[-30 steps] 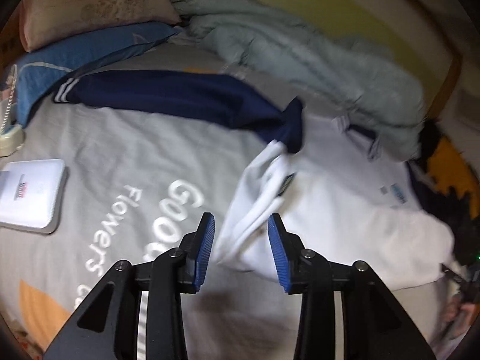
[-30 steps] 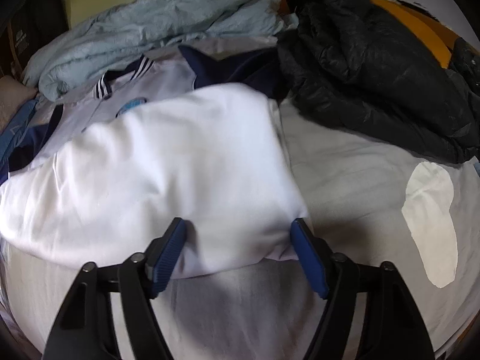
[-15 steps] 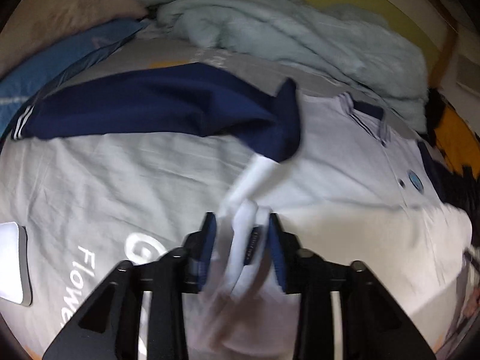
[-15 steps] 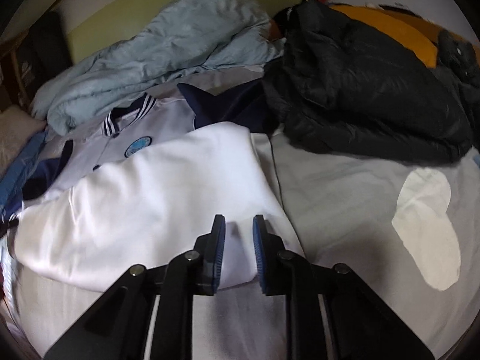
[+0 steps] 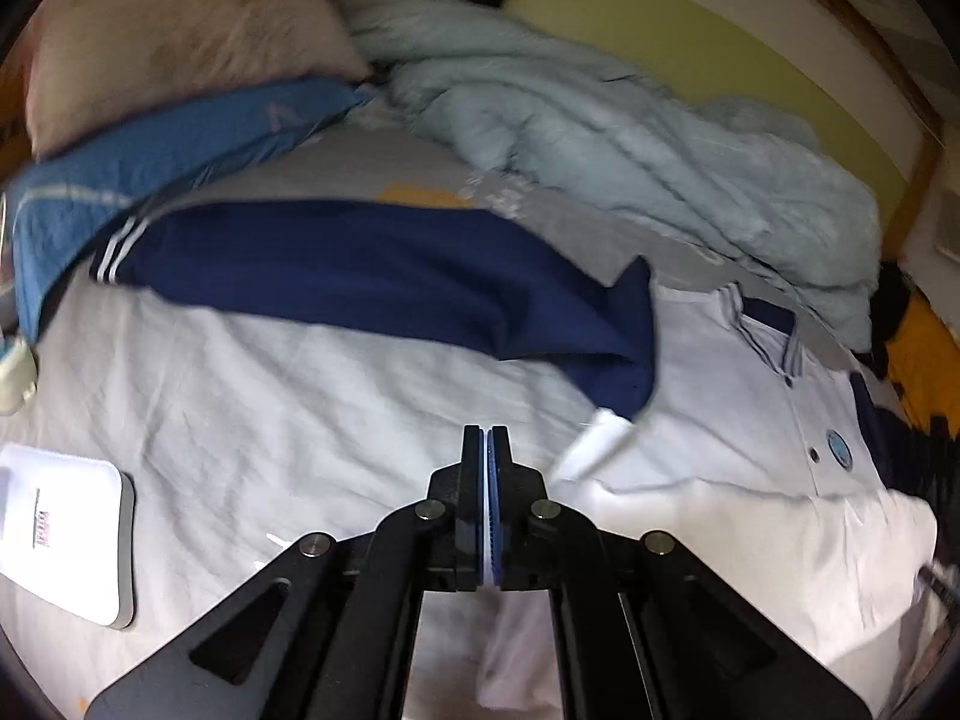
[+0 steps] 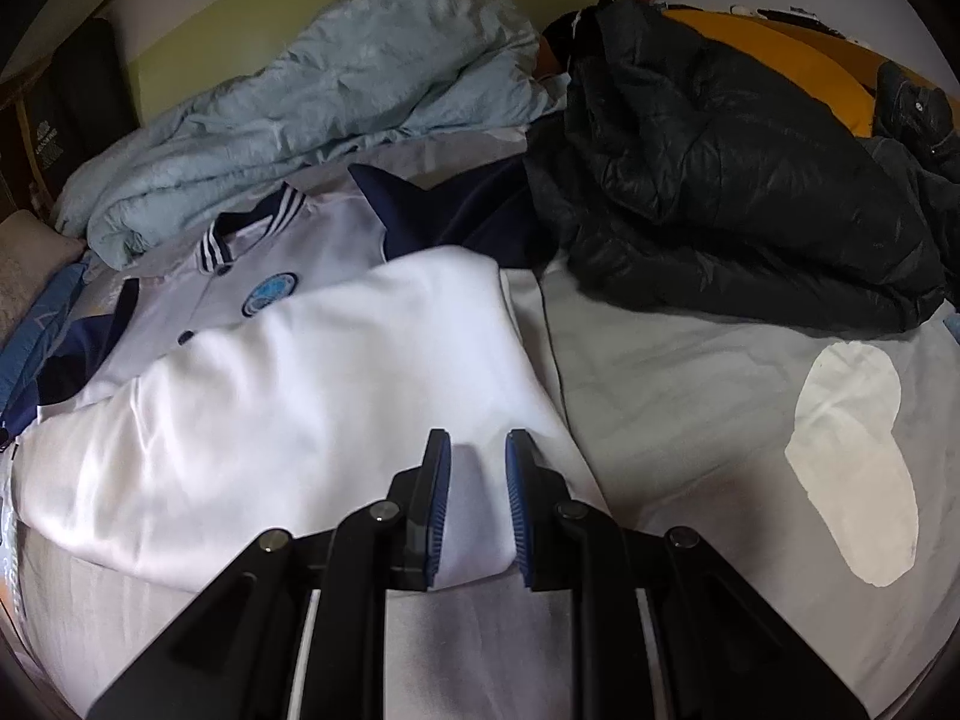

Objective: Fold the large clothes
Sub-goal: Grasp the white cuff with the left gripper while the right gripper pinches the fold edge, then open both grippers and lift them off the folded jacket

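A white jacket [image 5: 750, 420] with navy sleeves, a striped collar and a round blue badge lies spread on the bed. One navy sleeve [image 5: 372, 264] stretches out to the left. My left gripper [image 5: 487, 444] is shut, with a thin strip of the jacket's white edge pinched between its pads and white cloth hanging below it. In the right wrist view the jacket's [image 6: 300, 408] lower part lies folded up over its body. My right gripper [image 6: 477, 480] is shut on a raised ridge of that white cloth near its right corner.
A crumpled light blue quilt [image 5: 600, 138] lies along the headboard, with a beige pillow [image 5: 168, 42] and a blue one [image 5: 150, 162] at the left. A white flat device [image 5: 60, 540] rests on the grey sheet. A black puffer jacket [image 6: 750, 192] is heaped at the right.
The left jaws closed on the folded white edge and the gripper drew it along, stretching the jacket flatter. The right jaws narrowed from wide onto the white cloth, then stayed put.
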{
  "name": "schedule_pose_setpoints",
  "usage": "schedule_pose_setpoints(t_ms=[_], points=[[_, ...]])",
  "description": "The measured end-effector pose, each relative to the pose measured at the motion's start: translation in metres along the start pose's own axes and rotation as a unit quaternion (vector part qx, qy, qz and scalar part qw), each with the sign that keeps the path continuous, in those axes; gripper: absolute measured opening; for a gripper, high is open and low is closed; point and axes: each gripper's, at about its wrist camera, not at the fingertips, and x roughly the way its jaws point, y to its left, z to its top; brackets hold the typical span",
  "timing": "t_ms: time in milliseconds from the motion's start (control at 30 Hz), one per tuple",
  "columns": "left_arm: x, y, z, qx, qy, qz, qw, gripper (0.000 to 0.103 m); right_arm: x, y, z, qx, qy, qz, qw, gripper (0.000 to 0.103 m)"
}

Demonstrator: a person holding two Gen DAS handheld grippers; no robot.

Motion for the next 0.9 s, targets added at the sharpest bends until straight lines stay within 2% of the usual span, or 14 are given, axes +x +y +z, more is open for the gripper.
schedule_pose_setpoints(t_ms=[67, 133, 167, 200, 267, 300, 400, 467, 500, 567, 633, 767, 833, 900], points=[[-0.010, -0.012, -0.004, 0.003, -0.006, -0.025, 0.9997, 0.001, -0.004, 0.003, 0.000, -0.005, -0.004, 0.005, 1.000, 0.018], [-0.022, -0.027, -0.010, 0.027, -0.010, -0.046, 0.9985, 0.004, -0.008, 0.006, -0.001, -0.011, -0.008, 0.011, 1.000, 0.022], [-0.028, -0.037, -0.014, 0.050, -0.014, -0.048, 0.9975, 0.013, -0.009, 0.007, -0.001, -0.013, -0.011, 0.012, 1.000, 0.029], [-0.035, -0.046, -0.017, 0.073, -0.022, -0.051, 0.9958, 0.028, -0.011, 0.009, -0.002, -0.018, -0.015, 0.012, 1.000, 0.036], [-0.046, -0.062, -0.026, 0.111, -0.046, -0.065, 0.9906, 0.040, -0.016, 0.013, -0.002, -0.027, -0.029, 0.009, 0.999, 0.043], [-0.052, -0.068, -0.029, 0.121, -0.061, -0.070, 0.9883, 0.040, -0.017, 0.016, -0.002, -0.031, -0.035, 0.008, 0.999, 0.051], [-0.064, -0.072, -0.032, 0.119, -0.097, -0.068, 0.9857, 0.041, -0.023, 0.022, -0.002, -0.044, -0.049, -0.001, 0.998, 0.060], [-0.070, -0.072, -0.032, 0.113, -0.105, -0.082, 0.9846, 0.041, -0.026, 0.024, -0.002, -0.049, -0.055, -0.001, 0.997, 0.064], [-0.073, -0.071, -0.032, 0.106, -0.107, -0.086, 0.9849, 0.041, -0.028, 0.024, -0.003, -0.051, -0.057, 0.003, 0.997, 0.069], [-0.077, -0.068, -0.032, 0.081, -0.114, -0.063, 0.9881, 0.043, -0.031, 0.026, -0.003, -0.055, -0.064, 0.008, 0.996, 0.070], [-0.080, -0.065, -0.031, 0.068, -0.118, -0.058, 0.9890, 0.045, -0.033, 0.028, -0.004, -0.063, -0.067, 0.010, 0.996, 0.070], [-0.079, -0.066, -0.031, 0.078, -0.101, -0.050, 0.9906, 0.045, -0.033, 0.030, -0.005, -0.066, -0.059, 0.040, 0.995, 0.071], [-0.080, -0.070, -0.033, 0.096, -0.100, -0.050, 0.9891, 0.051, -0.031, 0.032, -0.005, -0.071, -0.041, 0.087, 0.993, 0.074], [-0.083, -0.075, -0.036, 0.105, -0.114, -0.040, 0.9871, 0.065, -0.030, 0.037, -0.007, -0.086, -0.034, 0.101, 0.990, 0.074]])
